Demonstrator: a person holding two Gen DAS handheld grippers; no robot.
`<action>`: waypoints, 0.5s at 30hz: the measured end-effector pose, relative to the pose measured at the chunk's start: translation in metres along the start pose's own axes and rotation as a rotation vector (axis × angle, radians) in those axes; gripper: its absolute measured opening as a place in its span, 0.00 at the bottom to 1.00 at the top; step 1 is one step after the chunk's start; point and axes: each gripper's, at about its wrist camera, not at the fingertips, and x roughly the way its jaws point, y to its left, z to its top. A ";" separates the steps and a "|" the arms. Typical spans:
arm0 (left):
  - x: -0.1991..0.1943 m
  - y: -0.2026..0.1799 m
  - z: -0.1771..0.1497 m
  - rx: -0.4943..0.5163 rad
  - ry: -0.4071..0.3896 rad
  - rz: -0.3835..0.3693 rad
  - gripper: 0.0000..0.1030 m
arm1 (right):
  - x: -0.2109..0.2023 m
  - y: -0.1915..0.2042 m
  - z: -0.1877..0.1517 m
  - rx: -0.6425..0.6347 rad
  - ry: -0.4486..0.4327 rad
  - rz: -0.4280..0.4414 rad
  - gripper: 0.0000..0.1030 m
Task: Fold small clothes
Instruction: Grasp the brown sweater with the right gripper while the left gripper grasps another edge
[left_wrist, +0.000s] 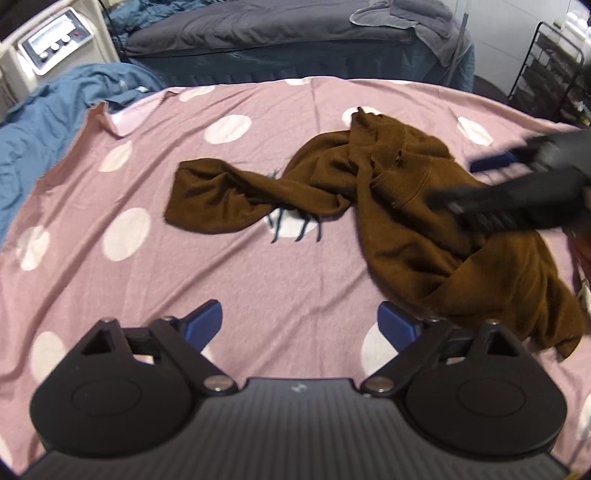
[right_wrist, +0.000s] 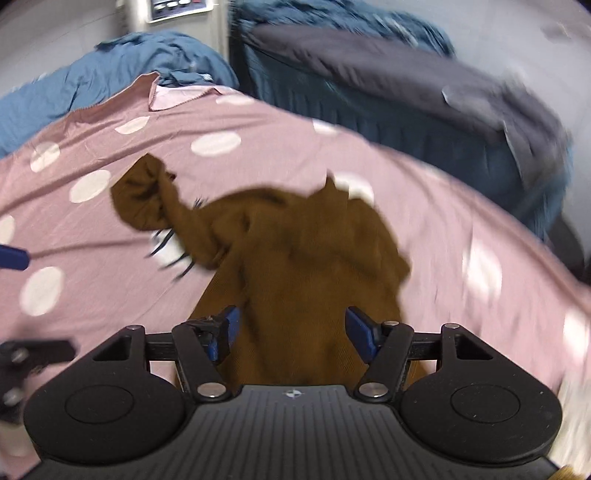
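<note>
Right wrist view: the right gripper (right_wrist: 291, 328) gapes, empty, over the crumpled brown sweater (right_wrist: 295, 266); the left gripper (left_wrist: 299, 321) (also wide, empty) hovers beside it. Pinching bunched layers risks a crooked fold.

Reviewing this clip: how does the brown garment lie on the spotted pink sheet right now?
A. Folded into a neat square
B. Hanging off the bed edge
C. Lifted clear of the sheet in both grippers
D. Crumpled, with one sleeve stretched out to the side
D: the brown garment lies bunched on the pink sheet, one sleeve trailing sideways, and the left gripper is open over bare sheet.
</note>
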 end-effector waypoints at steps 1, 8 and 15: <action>0.002 0.001 0.002 -0.004 -0.001 -0.015 0.87 | 0.008 -0.003 0.006 -0.038 -0.008 0.004 1.00; 0.013 0.000 -0.002 0.022 0.039 -0.009 0.88 | 0.051 -0.012 0.019 -0.225 0.112 0.121 0.26; 0.016 -0.003 -0.008 0.033 0.055 -0.019 0.88 | -0.013 -0.028 -0.014 -0.125 0.077 0.175 0.13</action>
